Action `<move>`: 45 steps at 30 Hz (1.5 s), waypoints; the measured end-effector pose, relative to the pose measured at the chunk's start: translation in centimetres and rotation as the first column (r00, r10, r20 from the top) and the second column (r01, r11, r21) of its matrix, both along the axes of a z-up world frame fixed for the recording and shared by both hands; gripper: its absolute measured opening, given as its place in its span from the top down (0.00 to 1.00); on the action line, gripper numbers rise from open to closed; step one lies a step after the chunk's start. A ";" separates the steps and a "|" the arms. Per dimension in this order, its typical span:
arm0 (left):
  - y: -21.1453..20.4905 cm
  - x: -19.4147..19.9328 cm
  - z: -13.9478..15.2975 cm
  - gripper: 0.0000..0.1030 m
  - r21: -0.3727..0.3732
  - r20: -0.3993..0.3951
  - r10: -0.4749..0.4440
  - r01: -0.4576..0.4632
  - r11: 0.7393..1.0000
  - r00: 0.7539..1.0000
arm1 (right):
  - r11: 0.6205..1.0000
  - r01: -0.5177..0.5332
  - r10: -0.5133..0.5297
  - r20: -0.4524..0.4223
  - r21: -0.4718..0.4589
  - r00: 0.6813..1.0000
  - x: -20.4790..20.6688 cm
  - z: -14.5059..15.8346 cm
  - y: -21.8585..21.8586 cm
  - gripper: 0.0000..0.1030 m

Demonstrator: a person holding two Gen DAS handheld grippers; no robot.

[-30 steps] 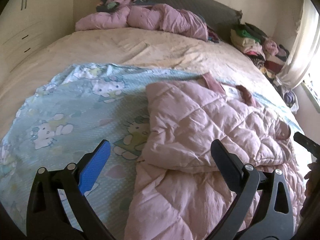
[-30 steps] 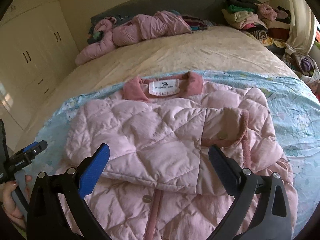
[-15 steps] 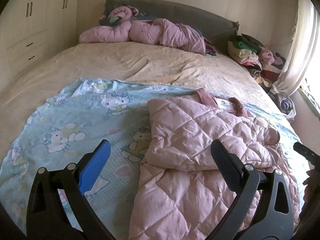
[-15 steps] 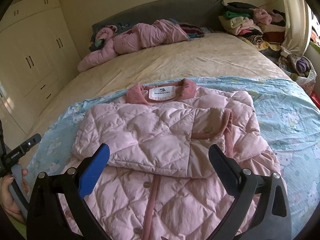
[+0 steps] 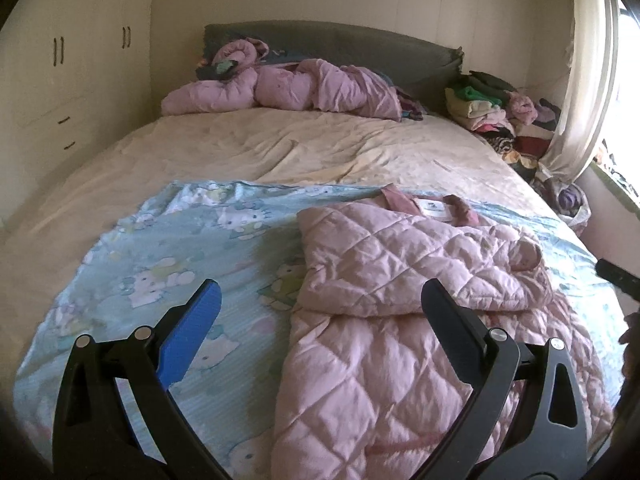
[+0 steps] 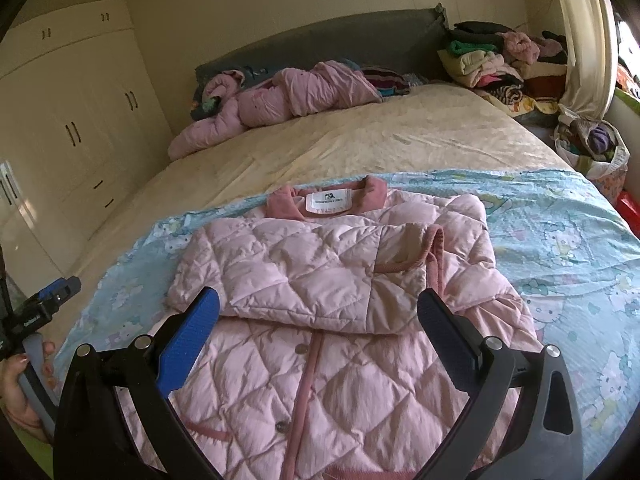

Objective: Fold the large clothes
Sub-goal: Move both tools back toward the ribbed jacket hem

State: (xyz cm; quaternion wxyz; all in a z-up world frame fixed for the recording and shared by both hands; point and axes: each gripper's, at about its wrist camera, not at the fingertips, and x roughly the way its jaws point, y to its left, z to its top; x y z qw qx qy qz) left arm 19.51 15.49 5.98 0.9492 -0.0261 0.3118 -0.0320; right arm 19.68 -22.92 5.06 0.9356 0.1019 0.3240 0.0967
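Observation:
A pink quilted jacket [image 6: 328, 280] lies front up on a light blue cartoon-print sheet [image 6: 568, 240] on the bed, collar and white label away from me. Both sleeves are folded across its chest. It also shows in the left wrist view [image 5: 400, 280]. My left gripper [image 5: 320, 300] is open and empty, held above the jacket's left edge and the sheet [image 5: 180, 248]. My right gripper [image 6: 318, 306] is open and empty above the jacket's lower front. The left gripper also shows at the left edge of the right wrist view [image 6: 44, 312].
A second pink padded garment [image 5: 288, 88] lies heaped by the grey headboard [image 5: 360, 44]. A pile of folded clothes [image 6: 492, 60] sits at the bed's far right by a curtain. White wardrobes [image 6: 68, 120] stand on the left. A cream bedspread [image 5: 280, 148] covers the far bed.
Both grippers have drawn back and risen from the jacket, so more of its lower front shows. The jacket has not moved. Both stay open.

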 end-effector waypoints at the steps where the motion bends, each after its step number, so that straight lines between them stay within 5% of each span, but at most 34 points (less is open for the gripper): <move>1: 0.2 -0.4 0.2 0.09 0.012 0.000 0.007 -0.007 1.000 1.000 | 1.000 -0.002 0.002 0.006 0.006 1.000 -0.4 0.2 -0.1 0.04; 17: 1.8 -7.6 2.2 0.09 -0.015 0.002 0.038 -0.038 0.999 0.999 | 0.999 -0.024 0.022 0.062 0.031 0.998 -7.4 2.6 -1.9 0.04; 45: -1.8 -13.8 -0.2 0.09 0.043 -0.042 -0.003 0.005 0.999 0.999 | 1.000 -0.019 0.019 0.016 -0.015 1.000 -14.8 -0.2 -5.4 0.04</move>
